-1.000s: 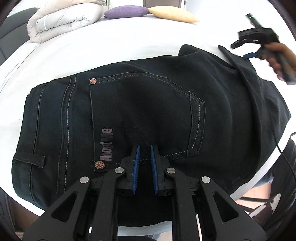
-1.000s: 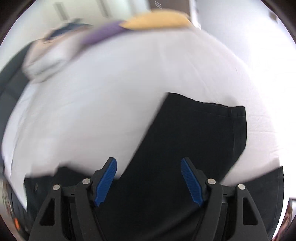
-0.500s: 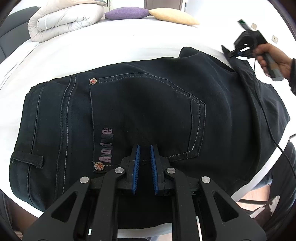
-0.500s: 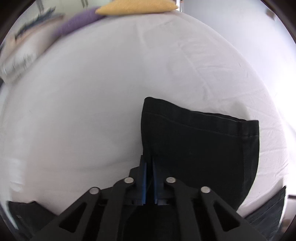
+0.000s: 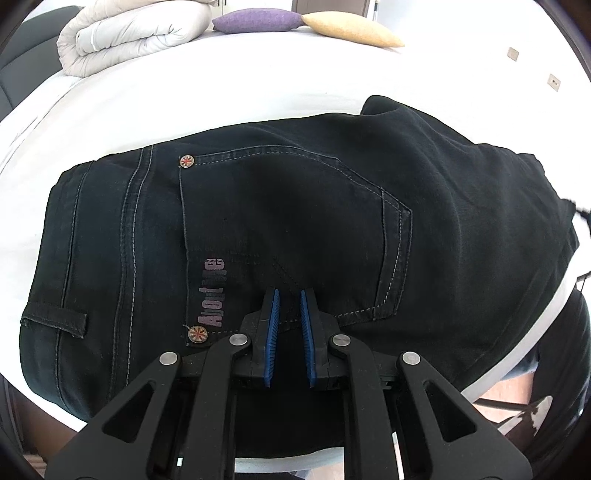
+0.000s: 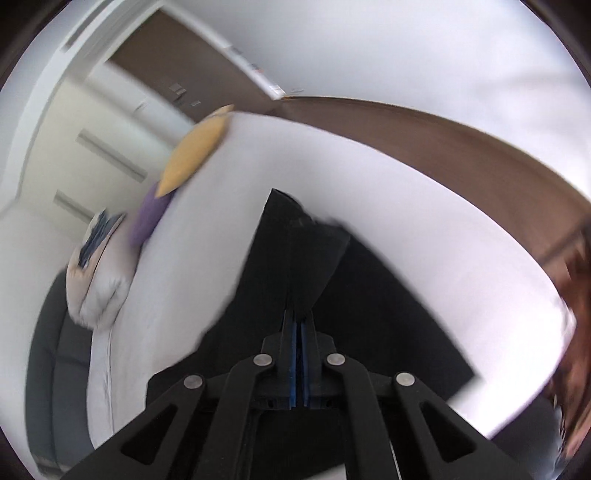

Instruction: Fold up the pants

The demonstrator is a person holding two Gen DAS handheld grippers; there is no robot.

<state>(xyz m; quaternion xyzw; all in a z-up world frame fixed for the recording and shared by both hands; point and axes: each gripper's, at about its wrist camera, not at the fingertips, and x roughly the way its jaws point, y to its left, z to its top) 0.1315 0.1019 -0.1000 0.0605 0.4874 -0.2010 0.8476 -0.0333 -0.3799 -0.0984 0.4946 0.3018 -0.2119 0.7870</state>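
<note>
Here I am holding my left gripper (image 5: 287, 295) low over the seat of the black denim pants (image 5: 258, 229), which are lying flat on the white bed sheet (image 5: 221, 92) with the stitched back pocket (image 5: 291, 236) facing up. Its blue-padded jaws are standing almost together, a narrow gap between them, and I am seeing no cloth caught there. My right gripper (image 6: 298, 314) is pinching a dark fold of the same pants (image 6: 299, 254); its jaws have just been closing, and the pads are now pressing on that cloth, which is rising from the tips as a raised peak above the sheet (image 6: 424, 229). That view is blurring. At the far end of the bed a rolled pale-grey duvet (image 5: 129, 33), a purple cushion (image 5: 258, 20) and a yellow cushion (image 5: 351, 31) are lying side by side.
</note>
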